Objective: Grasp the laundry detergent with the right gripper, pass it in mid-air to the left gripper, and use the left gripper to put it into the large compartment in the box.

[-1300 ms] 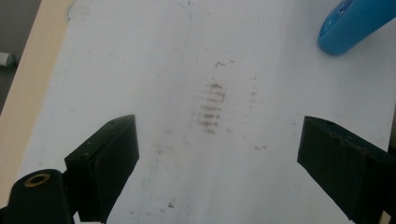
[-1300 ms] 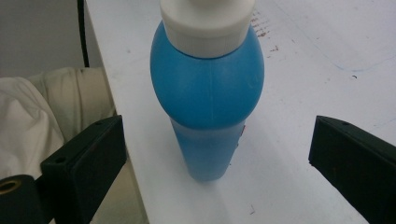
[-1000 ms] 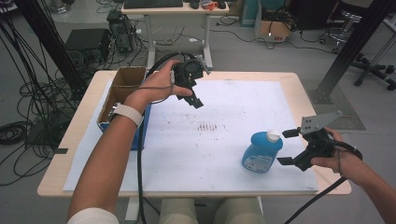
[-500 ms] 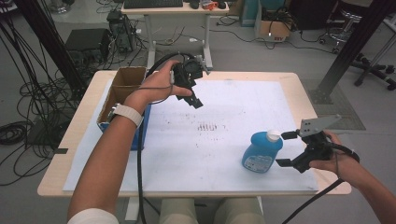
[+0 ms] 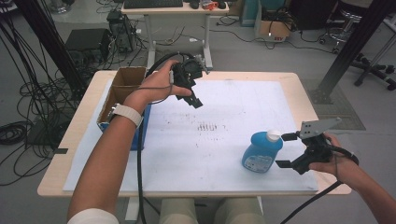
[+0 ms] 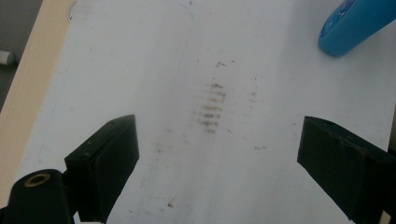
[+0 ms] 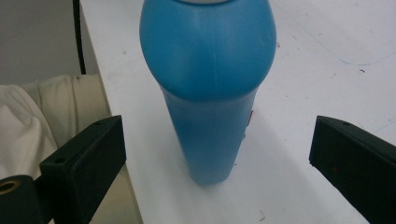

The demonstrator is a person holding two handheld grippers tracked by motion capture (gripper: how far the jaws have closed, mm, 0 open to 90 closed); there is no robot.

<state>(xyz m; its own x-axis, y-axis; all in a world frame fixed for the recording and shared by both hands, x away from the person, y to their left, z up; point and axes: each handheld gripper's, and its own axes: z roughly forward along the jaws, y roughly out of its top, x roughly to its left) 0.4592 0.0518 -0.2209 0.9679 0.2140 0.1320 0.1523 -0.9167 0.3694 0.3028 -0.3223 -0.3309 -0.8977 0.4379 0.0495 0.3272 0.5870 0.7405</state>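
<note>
Right gripper view: blue bottle [image 7: 208,93] top cropped

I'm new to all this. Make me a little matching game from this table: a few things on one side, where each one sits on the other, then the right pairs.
Things:
1. blue bottle
2. cardboard box
3. left claw
4. right claw

Places:
A. at the table's left edge
B. held above the white mat's far part, open with nothing in it
C. upright on the mat, near the front right
D. open, just right of the bottle, not touching it

Pairs: 1-C, 2-A, 3-B, 4-D
</note>
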